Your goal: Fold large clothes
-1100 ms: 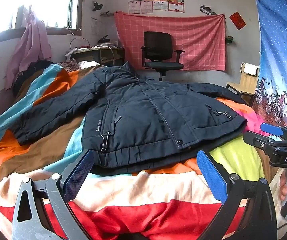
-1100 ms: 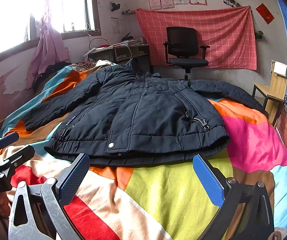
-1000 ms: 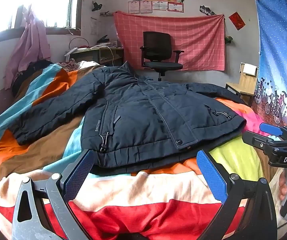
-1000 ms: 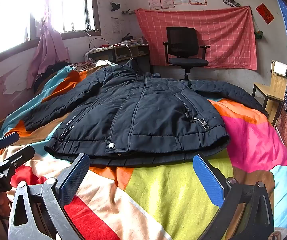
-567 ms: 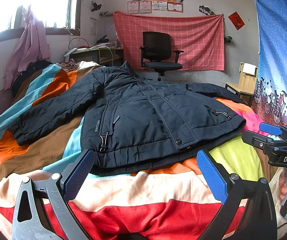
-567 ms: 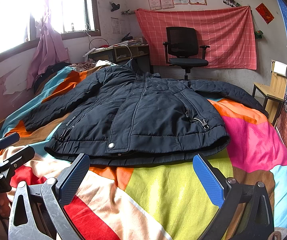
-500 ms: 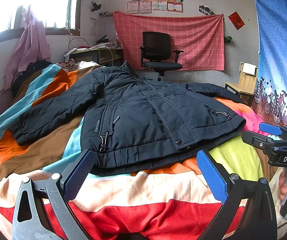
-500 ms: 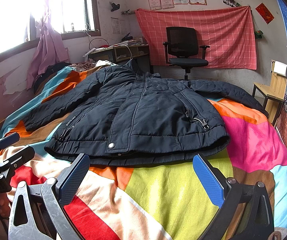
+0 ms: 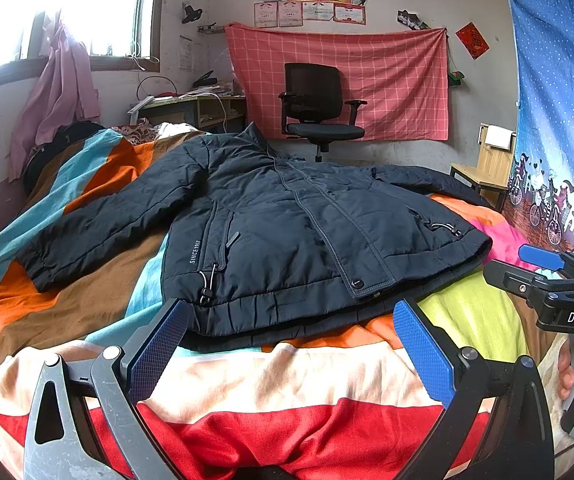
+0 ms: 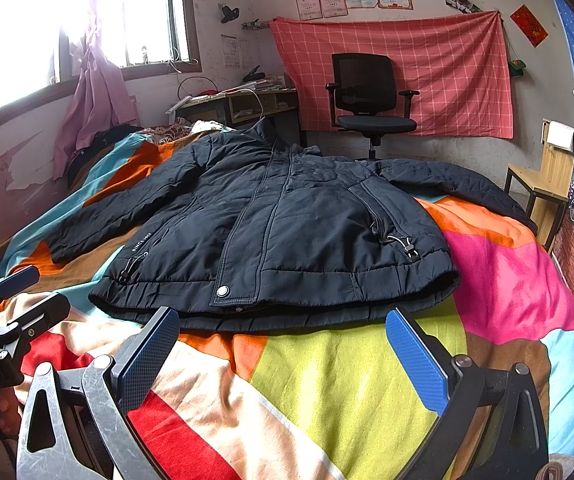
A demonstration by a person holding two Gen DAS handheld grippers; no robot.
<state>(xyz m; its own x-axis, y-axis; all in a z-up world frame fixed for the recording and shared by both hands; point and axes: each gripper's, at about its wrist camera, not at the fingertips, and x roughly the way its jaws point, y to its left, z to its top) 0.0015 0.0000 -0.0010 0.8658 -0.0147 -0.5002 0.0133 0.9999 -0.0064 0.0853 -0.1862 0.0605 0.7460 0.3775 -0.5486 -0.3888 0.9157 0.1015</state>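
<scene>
On the bedspread (image 9: 247, 376), a "SINCE 1968" jacket (image 9: 287, 232) faces both gaping grippers.

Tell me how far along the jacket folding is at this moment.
Done: the dark navy padded jacket lies flat, front up and closed, on the multicoloured striped bedspread, sleeves spread out to both sides. In hand: nothing; the left gripper and the right gripper are both open, short of the hem. Left: every fold, sleeves and body alike.
</scene>
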